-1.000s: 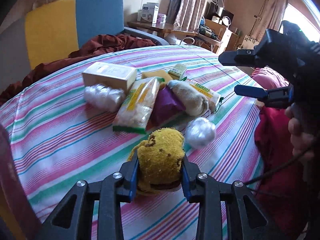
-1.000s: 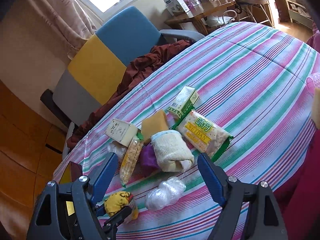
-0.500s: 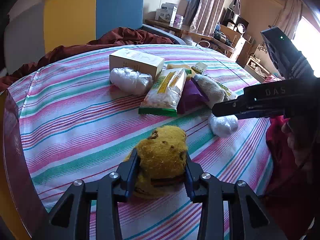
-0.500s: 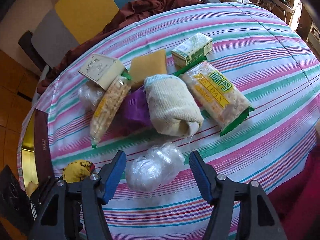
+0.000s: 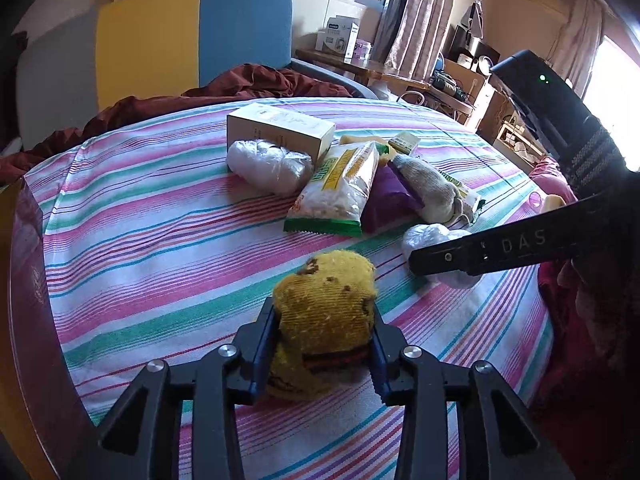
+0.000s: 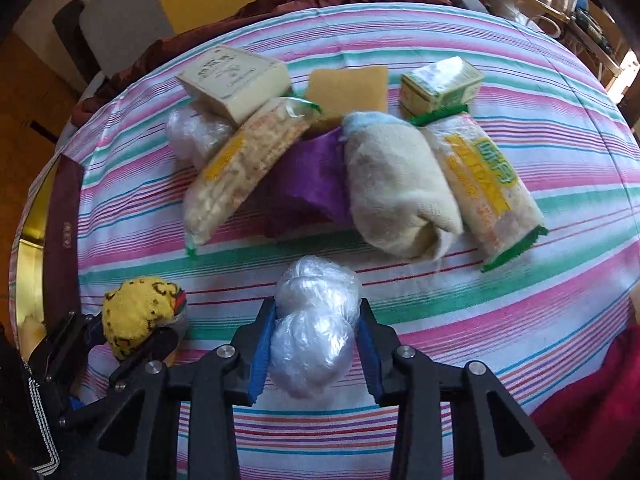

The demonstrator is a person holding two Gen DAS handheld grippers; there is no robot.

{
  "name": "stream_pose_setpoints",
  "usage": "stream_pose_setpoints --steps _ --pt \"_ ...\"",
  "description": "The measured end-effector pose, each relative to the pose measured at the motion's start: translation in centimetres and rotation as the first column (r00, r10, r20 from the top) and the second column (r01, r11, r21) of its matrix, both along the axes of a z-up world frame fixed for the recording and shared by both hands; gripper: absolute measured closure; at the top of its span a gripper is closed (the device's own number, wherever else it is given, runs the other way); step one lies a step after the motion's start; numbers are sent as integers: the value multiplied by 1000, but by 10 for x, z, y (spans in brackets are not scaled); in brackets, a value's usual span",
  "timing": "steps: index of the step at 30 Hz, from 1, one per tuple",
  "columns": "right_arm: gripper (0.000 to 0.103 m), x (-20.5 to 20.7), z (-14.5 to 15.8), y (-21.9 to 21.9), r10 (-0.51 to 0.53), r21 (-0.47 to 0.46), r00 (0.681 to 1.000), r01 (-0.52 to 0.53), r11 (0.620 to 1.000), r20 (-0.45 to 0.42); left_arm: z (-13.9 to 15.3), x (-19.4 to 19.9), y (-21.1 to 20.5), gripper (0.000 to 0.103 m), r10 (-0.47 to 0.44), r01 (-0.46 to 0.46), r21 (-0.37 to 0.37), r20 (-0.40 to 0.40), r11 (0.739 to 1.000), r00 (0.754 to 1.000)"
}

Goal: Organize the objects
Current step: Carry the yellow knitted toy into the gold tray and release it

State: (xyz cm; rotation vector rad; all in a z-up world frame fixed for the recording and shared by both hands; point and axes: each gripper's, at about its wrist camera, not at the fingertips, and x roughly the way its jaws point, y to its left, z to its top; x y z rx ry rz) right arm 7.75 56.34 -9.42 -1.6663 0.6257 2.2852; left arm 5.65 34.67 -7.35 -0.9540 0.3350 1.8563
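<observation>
The left tool is clamped on a yellow rolled sock, both blue pads pressed into its sides, low over the striped cloth that covers the desk. The right tool has its fingers narrowed onto a clear plastic-wrap bundle — the pads touch both flanks of the bundle, which rests on the cloth.

Ahead of the right tool lies the pile: a cream rolled sock just beyond the bundle, a purple cloth to its left, and a snack packet touching the cream sock on its right. Further left, a second snack packet leans over the purple cloth. Beyond these sit a white box, a yellow sponge and a small green-and-white carton. A second plastic-wrap bundle lies under the white box's near edge.

Off to the right tool's left, the left tool appears with its yellow sock — well apart from the pile.
</observation>
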Motion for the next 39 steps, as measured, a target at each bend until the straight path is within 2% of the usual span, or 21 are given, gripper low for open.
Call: stream_pose_setpoints --steps 10,19,25,26,34,39 --pt "65 5 -6 -5 42 32 999 -42 999 20 13 8 -21 66 43 -43 -8 -35 999 998" --pt "65 13 -9 -4 57 62 998 -60 996 37 51 7 -52 66 114 -111 36 -91 993 989" --pt "65 0 -6 -7 68 84 996 -72 994 51 72 -6 -80 66 196 -190 66 -113 980 974" --pt "65 -12 -12 -18 69 88 996 -74 993 54 74 -10 -86 66 213 -206 68 -112 976 971" --pt "65 -13 -10 -26 80 114 995 -87 990 64 80 -46 -139 66 355 -350 74 -91 934 930" --pt "65 -10 -9 -27 85 127 994 -93 988 67 84 -76 -188 66 460 -454 69 -117 888 880"
